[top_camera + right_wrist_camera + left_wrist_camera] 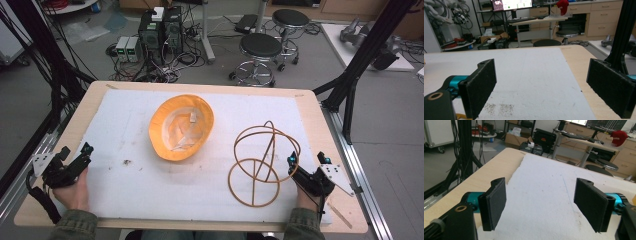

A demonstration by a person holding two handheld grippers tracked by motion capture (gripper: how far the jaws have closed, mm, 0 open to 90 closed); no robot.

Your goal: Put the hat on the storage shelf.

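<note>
Both hands rest low, left hand-held gripper (74, 156) and right hand-held gripper (307, 161) gaping.

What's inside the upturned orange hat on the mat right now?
The orange fabric hat lies opening-up, showing a pale lining with a small whitish tag near its middle. Nothing else sits in it; the white foam mat beneath it is covered.

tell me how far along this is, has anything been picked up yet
Nothing looks done. The orange hat lies upside down mid-mat, and the wire stand sits apart from it. The left gripper and right gripper are open at the near edge, holding nothing. Everything is left.
</note>
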